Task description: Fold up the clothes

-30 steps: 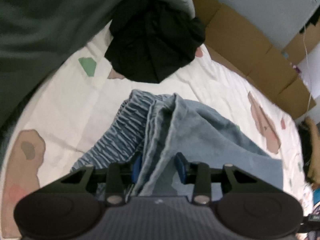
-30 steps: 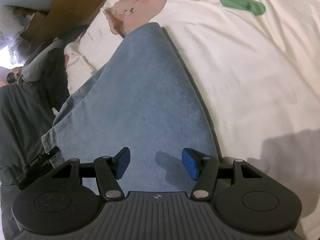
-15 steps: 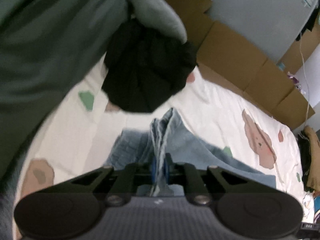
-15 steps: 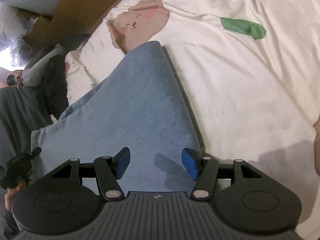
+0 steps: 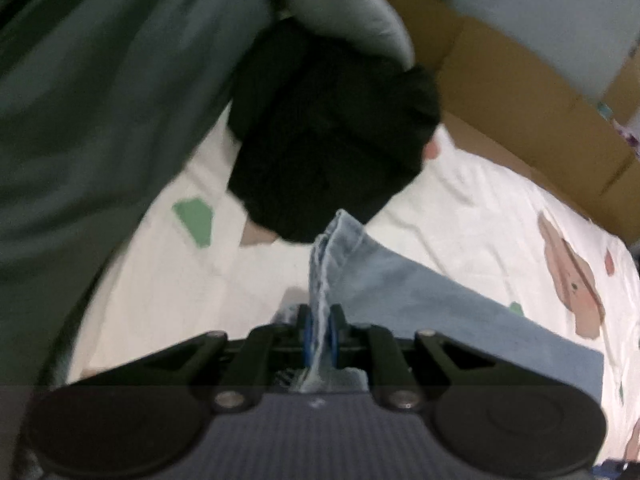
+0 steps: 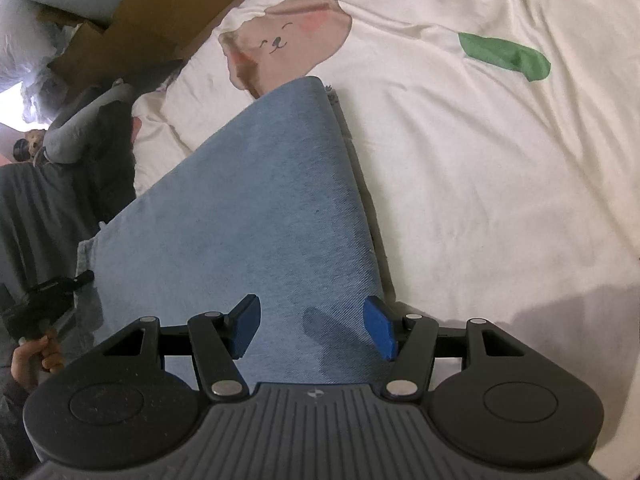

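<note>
Two grippers at work — the left gripper (image 5: pixel 319 330) has just clamped its blue pads onto the bunched edge of the blue denim garment (image 5: pixel 420 292), which lies on the white printed bedsheet (image 5: pixel 472 216) beside a black garment (image 5: pixel 328 136). The left view is blurred, so the bite depth is probably shallow. The right gripper (image 6: pixel 312 326) hovers over the denim, jaws apart, holding nothing. Best to lift the edge evenly and keep the layers together — no tugging.

A bedroom at home: a bed with a bear-print sheet (image 6: pixel 480 160), clothes piled (image 5: pixel 332 132), cardboard boxes (image 5: pixel 520 112) alongside.
</note>
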Motion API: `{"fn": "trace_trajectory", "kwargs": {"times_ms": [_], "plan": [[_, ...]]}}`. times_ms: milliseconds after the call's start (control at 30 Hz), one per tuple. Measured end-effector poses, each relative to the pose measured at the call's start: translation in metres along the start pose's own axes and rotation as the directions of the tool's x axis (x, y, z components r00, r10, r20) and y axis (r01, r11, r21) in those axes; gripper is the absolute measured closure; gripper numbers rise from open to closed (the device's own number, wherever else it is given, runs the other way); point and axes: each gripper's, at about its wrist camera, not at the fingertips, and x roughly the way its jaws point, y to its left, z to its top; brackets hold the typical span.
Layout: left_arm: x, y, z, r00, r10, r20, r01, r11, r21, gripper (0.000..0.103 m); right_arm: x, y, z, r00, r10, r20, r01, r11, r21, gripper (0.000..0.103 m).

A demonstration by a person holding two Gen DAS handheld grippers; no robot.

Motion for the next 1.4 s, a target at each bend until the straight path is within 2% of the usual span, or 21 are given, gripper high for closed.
{"fn": "trace_trajectory", "kwargs": {"times_ms": [67, 133, 167, 233, 433, 467, 500, 600, 767, 800, 967, 1133, 1267, 1400], "plan": [[-0.004, 0.002, -0.003, 1.0, -0.015, 0.008, 0.015, 1.0, -0.007, 0.087, 0.0, -0.002, 0.0, 1.0, -0.001, 0.0, 0.001, 1.0, -0.001, 0.039], [-0.009, 0.002, -0.006, 1.0, -0.02, 0.008, 0.02, 1.0, 0.011, 0.071, 0.002, -0.005, 0.0, 1.0, -0.005, -0.003, 0.005, 1.0, 0.003, 0.039], [-0.012, 0.002, -0.007, 1.0, -0.009, 0.003, 0.009, 0.999, 0.033, 0.058, 0.002, -0.007, 0.0, 1.0, -0.007, -0.003, 0.007, 1.0, 0.006, 0.039], [-0.017, 0.003, -0.014, 1.0, 0.006, -0.007, -0.005, 0.997, 0.082, 0.052, 0.001, -0.009, -0.001, 1.0, -0.008, -0.003, 0.008, 1.0, 0.013, 0.039], [-0.02, 0.021, -0.039, 0.997, 0.013, -0.078, -0.006, 0.996, 0.086, 0.052, 0.0, -0.013, -0.005, 1.0, -0.021, -0.012, 0.021, 1.0, 0.022, 0.039], [-0.02, 0.025, -0.043, 0.996, 0.016, -0.09, -0.008, 0.996, 0.085, 0.059, -0.001, -0.014, -0.006, 1.0, -0.025, -0.014, 0.025, 0.999, 0.023, 0.039], [-0.02, 0.026, -0.047, 0.996, 0.019, -0.09, -0.012, 0.997, 0.082, 0.073, 0.0, -0.015, -0.007, 0.999, -0.03, -0.017, 0.031, 0.999, 0.023, 0.039], [-0.022, 0.025, -0.052, 0.996, 0.041, -0.075, -0.036, 0.997, 0.067, 0.084, 0.001, -0.018, -0.011, 0.998, -0.051, -0.03, 0.051, 0.998, 0.024, 0.039], [-0.035, 0.015, -0.036, 0.993, 0.105, -0.051, -0.101, 0.992, 0.078, 0.101, 0.002, -0.018, -0.015, 0.997, -0.06, -0.044, 0.06, 0.998, 0.008, 0.039], [-0.036, 0.013, -0.033, 0.991, 0.127, -0.045, -0.122, 0.988, 0.099, 0.101, 0.002, -0.017, -0.015, 0.997, -0.06, -0.043, 0.06, 0.998, 0.004, 0.039], [-0.021, 0.017, -0.036, 0.986, 0.142, -0.083, -0.133, 0.986, 0.099, 0.1, 0.008, -0.02, -0.014, 0.998, -0.041, -0.052, 0.042, 0.999, 0.015, 0.039], [-0.023, 0.019, -0.041, 0.983, 0.173, -0.065, -0.167, 0.983, 0.08, 0.083, 0.014, -0.031, -0.014, 1.0, 0.023, -0.021, -0.022, 0.999, 0.032, 0.039], [-0.038, 0.024, -0.039, 0.991, 0.13, -0.036, -0.129, 0.991, 0.033, 0.084, 0.018, -0.047, -0.012, 0.991, 0.128, 0.029, -0.13, 0.988, 0.086, 0.039], [-0.054, 0.018, -0.041, 0.994, 0.11, -0.004, -0.11, 0.993, 0.035, 0.084, 0.019, -0.053, -0.011, 0.985, 0.165, 0.056, -0.17, 0.98, 0.1, 0.043]]}}
